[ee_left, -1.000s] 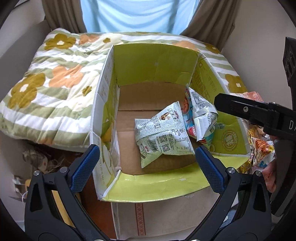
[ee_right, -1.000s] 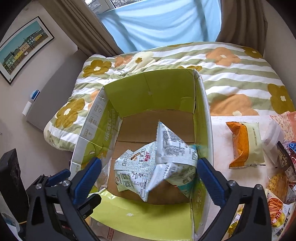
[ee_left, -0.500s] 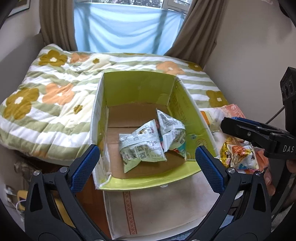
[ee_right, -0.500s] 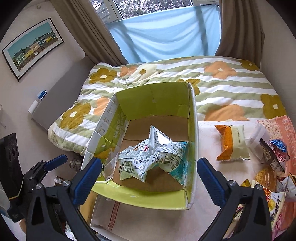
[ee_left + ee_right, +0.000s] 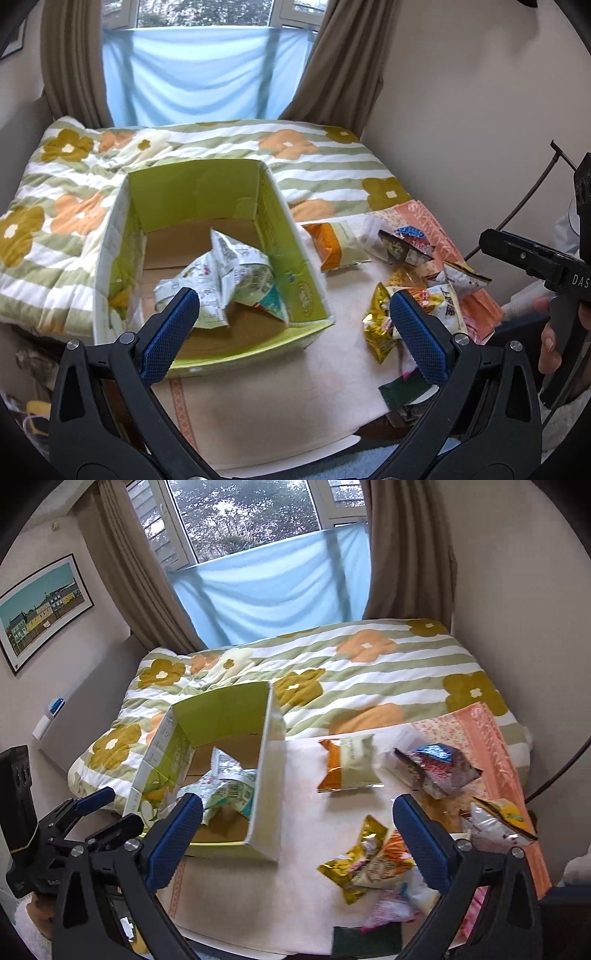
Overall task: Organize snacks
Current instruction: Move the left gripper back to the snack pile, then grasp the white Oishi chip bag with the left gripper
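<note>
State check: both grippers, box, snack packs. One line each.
Left gripper: open, empty.
Right gripper: open, empty.
Box: open top, upright, holds white packs.
Orange pack: flat on the cloth, outside the box.
Gold pack: in a loose pile, outside the box.

Matt cardboard box [image 5: 303, 280], glossy crinkled foil snack packets [image 5: 364, 860], soft quilted cloth blanket [image 5: 369, 664].

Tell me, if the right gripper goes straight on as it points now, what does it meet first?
Probably the bare white cloth between the green box and gold packets; right gripper is open, depth unclear.
</note>
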The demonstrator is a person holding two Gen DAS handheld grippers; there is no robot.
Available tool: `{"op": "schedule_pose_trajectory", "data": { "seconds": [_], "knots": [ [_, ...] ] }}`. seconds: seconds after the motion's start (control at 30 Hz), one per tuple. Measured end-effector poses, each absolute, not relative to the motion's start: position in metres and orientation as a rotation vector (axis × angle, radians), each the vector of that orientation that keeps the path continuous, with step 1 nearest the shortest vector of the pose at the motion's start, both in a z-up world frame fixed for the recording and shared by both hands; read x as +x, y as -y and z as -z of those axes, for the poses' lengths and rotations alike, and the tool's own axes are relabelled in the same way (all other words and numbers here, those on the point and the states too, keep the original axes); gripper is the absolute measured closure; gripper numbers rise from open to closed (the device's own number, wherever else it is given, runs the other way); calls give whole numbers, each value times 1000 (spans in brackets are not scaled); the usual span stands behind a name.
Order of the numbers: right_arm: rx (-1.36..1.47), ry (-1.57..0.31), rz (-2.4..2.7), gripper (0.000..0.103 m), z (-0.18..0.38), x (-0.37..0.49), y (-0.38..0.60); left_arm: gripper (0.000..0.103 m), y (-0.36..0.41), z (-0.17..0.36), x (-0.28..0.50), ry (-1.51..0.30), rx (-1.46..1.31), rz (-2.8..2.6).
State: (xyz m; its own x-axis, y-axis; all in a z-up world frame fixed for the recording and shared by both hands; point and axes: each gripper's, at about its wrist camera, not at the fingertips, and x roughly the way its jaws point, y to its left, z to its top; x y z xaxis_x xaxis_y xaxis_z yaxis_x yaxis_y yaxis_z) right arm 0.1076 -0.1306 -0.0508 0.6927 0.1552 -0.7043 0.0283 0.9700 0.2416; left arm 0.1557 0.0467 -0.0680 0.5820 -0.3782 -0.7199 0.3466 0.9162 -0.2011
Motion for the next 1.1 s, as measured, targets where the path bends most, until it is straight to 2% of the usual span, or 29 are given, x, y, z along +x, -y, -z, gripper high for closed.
{"op": "schedule_pose_trajectory", "data": {
  "seconds": [0.33,0.57,0.83,1.1],
  "knots": [
    [163,-810,-42,0,58,60,254,1,96,93,120,-921,0,542],
    [96,-912,-85,0,100,55,314,1,187,131,102,-1000,61,569],
    [43,-992,-150,0,147,67,338,1,232,179,120,-1061,204,517],
    [17,-1038,-155,0,180,93,336,15,247,222,136,-1100,343,480]
  ]
}}
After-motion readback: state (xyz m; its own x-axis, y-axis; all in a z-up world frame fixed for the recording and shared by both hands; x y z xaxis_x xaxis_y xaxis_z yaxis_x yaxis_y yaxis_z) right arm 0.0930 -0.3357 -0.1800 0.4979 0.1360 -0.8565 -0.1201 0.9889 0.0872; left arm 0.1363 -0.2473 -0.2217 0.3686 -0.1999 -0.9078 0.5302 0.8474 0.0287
